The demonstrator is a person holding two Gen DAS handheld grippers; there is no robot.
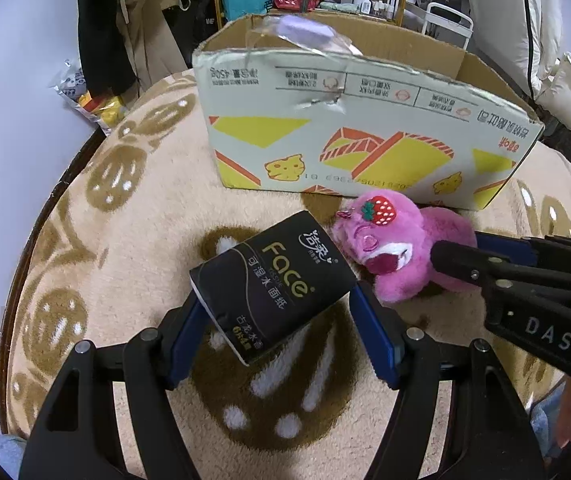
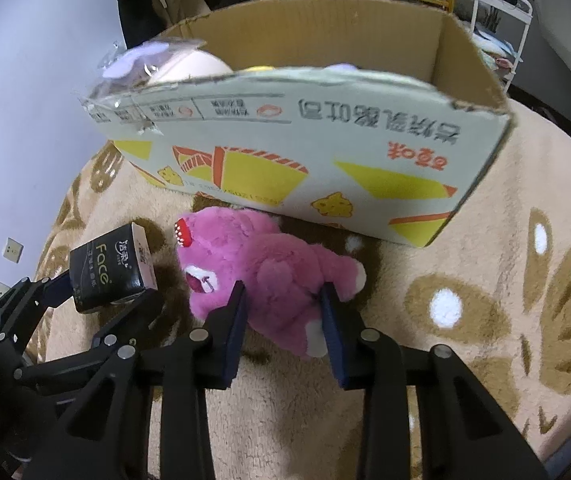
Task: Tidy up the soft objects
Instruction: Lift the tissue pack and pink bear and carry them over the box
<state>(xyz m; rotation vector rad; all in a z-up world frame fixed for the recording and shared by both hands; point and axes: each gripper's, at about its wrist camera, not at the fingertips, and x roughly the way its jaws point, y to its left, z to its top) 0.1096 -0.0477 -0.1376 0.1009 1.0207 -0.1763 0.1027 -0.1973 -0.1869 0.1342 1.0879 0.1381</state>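
Left wrist view: I count one tissue pack, one plush bear, one carton, two grippers in sight.
Tissue pack: one black pack of face tissues, gold lettering, tilted, raised off the blanket.
Left gripper: my left gripper stands about half open, its blue pads pressing the two sides of the tissue pack; I read that as a firm hold.
Plush bear: one pink plush bear with a strawberry on its head, lying on its side on the blanket, just in front of the carton's printed wall and just right of the tissue pack.
Right gripper: my right gripper is squeezed in on the bear's body, both blue pads sunk into the fur. Bear looks to lie on the blanket yet.
Carton: one open cardboard box, white wall with yellow and orange print, torn top edge, standing on the blanket behind both gripped things.
Inside carton: from the right wrist view I make out at least three soft shapes over the rim: one cream with a lilac patch under clear wrap, one yellow, one lilac. Cannot tell what they are.
Blanket: one beige fleece blanket with brown-and-white pattern, under everything.
Background: shelves, hanging clothes, cluttered; uncounted.
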